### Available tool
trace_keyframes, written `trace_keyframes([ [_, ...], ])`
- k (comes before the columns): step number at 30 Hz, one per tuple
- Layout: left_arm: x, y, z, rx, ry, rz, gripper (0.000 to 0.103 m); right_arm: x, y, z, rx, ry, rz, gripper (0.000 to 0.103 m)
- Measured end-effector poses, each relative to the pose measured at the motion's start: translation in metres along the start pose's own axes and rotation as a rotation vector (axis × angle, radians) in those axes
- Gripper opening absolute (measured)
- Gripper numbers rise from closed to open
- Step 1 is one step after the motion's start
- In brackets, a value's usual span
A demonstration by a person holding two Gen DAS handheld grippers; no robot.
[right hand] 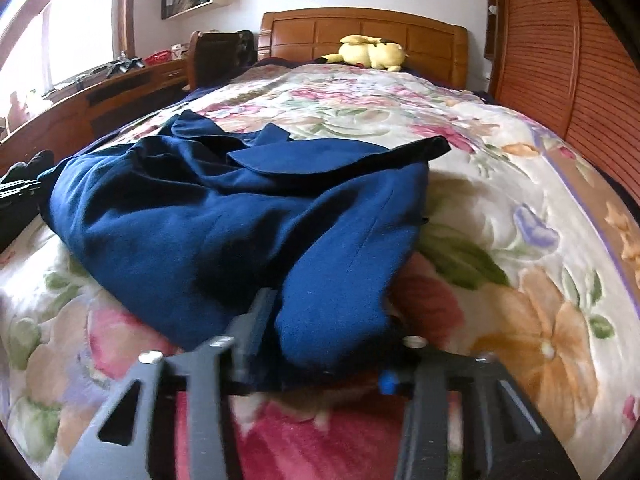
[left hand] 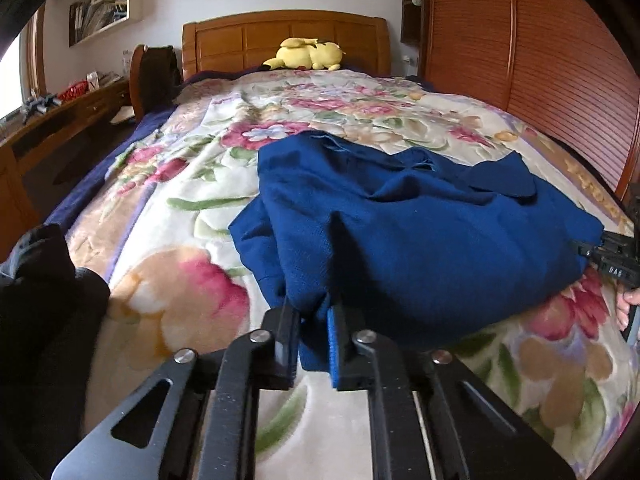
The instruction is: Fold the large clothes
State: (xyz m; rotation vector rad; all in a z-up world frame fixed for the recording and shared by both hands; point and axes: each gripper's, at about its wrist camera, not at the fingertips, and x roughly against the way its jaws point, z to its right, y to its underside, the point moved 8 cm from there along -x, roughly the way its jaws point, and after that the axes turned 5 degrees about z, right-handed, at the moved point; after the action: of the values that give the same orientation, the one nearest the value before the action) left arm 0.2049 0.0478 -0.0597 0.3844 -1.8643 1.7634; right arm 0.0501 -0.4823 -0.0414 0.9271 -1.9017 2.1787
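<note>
The left gripper [left hand: 314, 316] was pinched on the blue coat's [left hand: 400, 232] near hem on the floral blanket [left hand: 180, 200]; the right gripper [right hand: 320, 328] clamped another corner. Best lifted together, evenly, keeping the hem taut.

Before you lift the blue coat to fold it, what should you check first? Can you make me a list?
1. Left gripper pinching the blue coat: ok, near corner sits between its fingers.
2. Right gripper gripping the coat: ok, a thick fold fills it.
3. Coat lying flat: not ok, bunched and wrinkled.
4. Room on the floral blanket beyond the coat: ok.
5. Yellow plush toy out of the way: ok, up by the headboard.
6. Anything hidden under the coat: cannot tell.
</note>
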Motion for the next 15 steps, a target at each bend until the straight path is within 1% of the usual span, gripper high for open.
trace_keyframes([
  [1,0.005,-0.001,0.002,-0.002,-0.003,0.010,0.009,0.002,-0.001,0.000,-0.005,-0.012,0.005,0.026],
  [3,0.016,-0.004,0.005,-0.008,-0.009,0.028,0.008,0.008,-0.004,0.000,-0.012,-0.013,0.021,0.023],
  [5,0.033,-0.007,0.010,0.000,0.001,0.045,0.008,0.016,-0.007,-0.001,-0.014,-0.006,0.041,0.022],
  [7,0.047,-0.008,0.014,-0.024,-0.011,0.065,0.008,0.025,-0.009,-0.007,-0.015,-0.015,0.046,0.021],
  [9,0.064,-0.009,0.018,-0.032,-0.014,0.091,0.008,0.039,-0.013,-0.014,0.010,-0.010,0.058,0.021],
  [13,0.103,-0.002,0.021,-0.021,0.006,0.123,0.008,0.081,-0.019,-0.026,0.047,-0.015,0.094,0.019],
  [15,0.121,0.006,0.021,-0.010,0.024,0.135,0.008,0.105,-0.014,-0.029,0.056,-0.027,0.105,0.019],
])
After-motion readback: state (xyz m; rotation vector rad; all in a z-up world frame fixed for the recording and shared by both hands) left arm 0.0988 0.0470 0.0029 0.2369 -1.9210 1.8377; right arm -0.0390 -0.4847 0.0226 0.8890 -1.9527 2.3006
